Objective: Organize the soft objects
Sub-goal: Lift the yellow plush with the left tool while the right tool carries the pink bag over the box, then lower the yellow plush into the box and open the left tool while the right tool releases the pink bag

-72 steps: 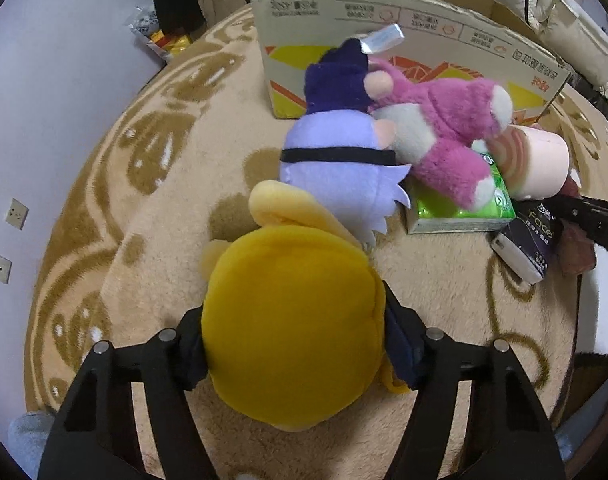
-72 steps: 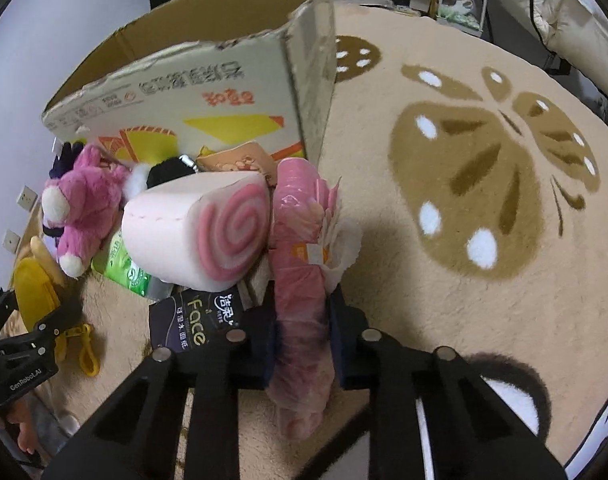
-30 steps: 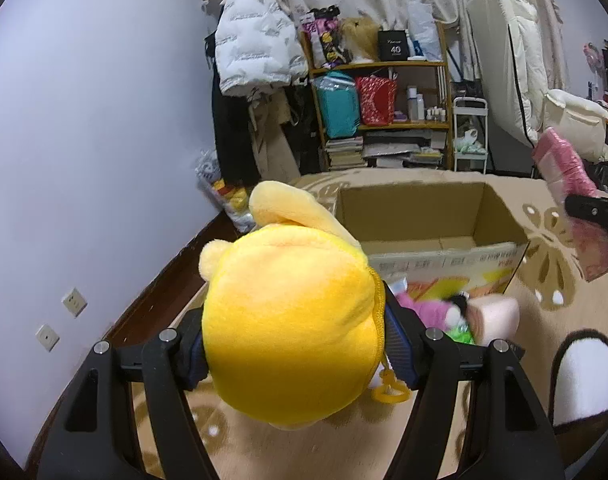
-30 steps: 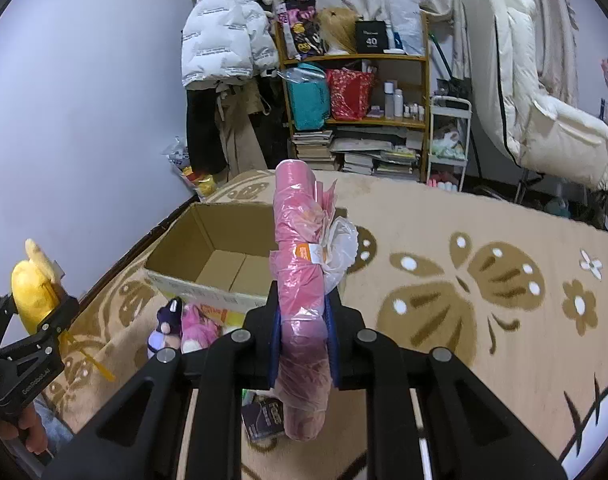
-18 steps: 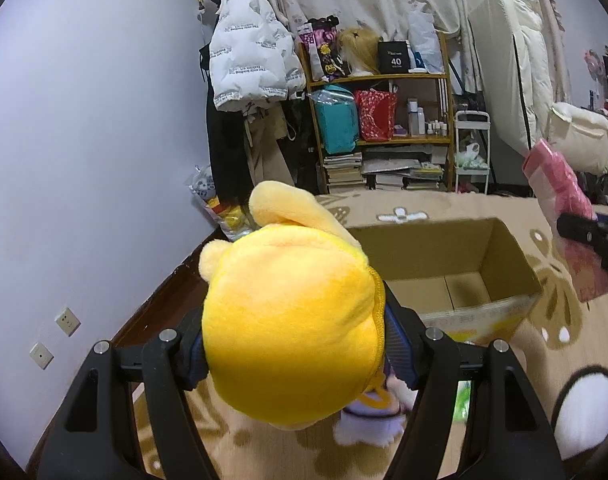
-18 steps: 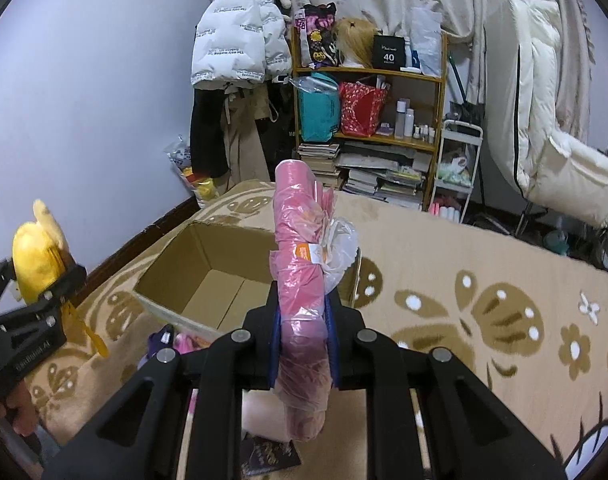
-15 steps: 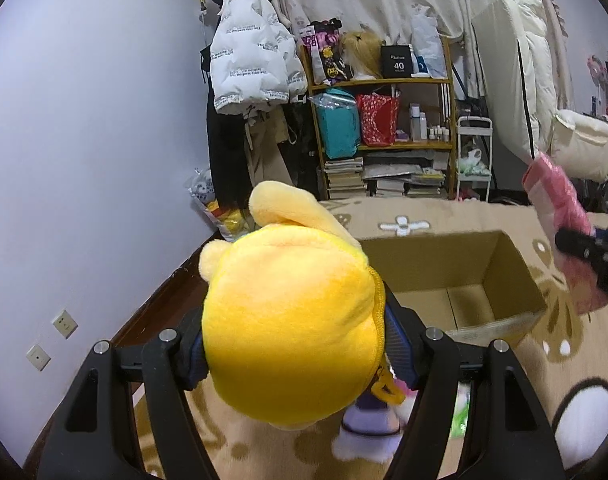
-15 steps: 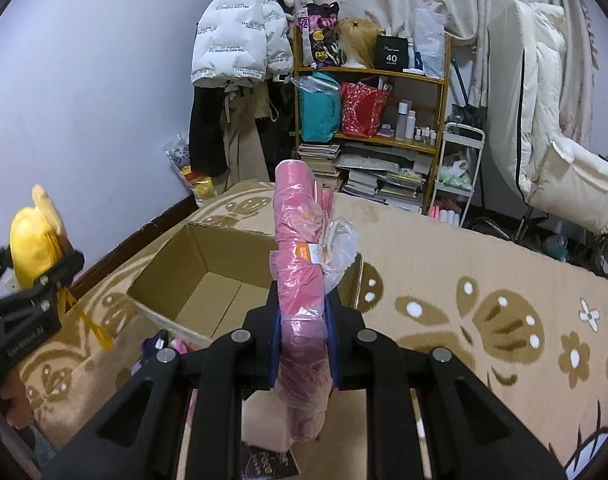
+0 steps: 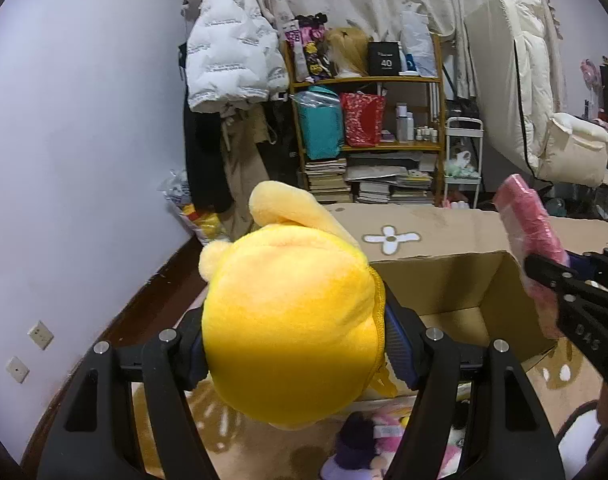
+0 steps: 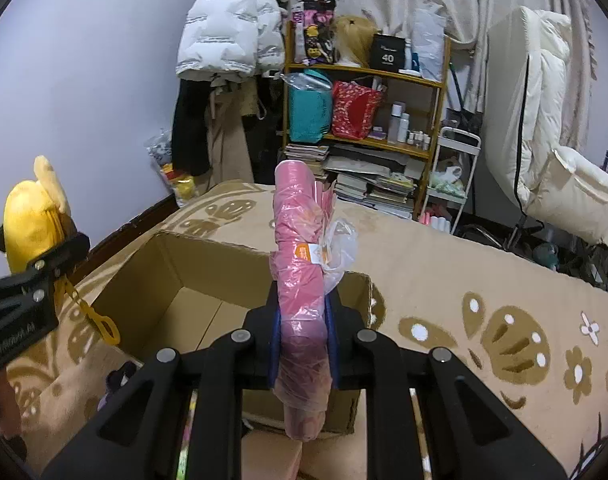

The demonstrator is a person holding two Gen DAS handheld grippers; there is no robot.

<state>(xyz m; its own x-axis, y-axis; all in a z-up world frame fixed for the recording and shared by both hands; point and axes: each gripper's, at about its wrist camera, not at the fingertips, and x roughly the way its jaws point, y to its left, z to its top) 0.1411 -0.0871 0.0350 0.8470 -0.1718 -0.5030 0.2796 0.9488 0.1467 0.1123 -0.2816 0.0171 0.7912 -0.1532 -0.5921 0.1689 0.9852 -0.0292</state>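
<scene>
My left gripper (image 9: 300, 344) is shut on a yellow plush toy (image 9: 288, 320), held in the air in front of an open cardboard box (image 9: 460, 280). From the right wrist view the same plush toy (image 10: 30, 224) shows at the far left, a yellow clip dangling under it. My right gripper (image 10: 302, 336) is shut on a pink plastic-wrapped roll (image 10: 300, 280) that stands upright above the near wall of the box (image 10: 176, 280). That pink roll (image 9: 530, 240) also shows at the right edge of the left wrist view. The box looks empty inside.
A purple plush (image 9: 356, 448) and a pink plush (image 9: 388, 434) lie on the beige patterned rug (image 10: 464, 280) before the box. Behind stand a wooden shelf (image 9: 368, 120) full of things, a hanging white jacket (image 9: 228, 60) and a white recliner (image 10: 544, 140).
Both grippers have lifted their loads off the rug and moved toward the box. The box now lies closer and lower in both views; each grip is unchanged.
</scene>
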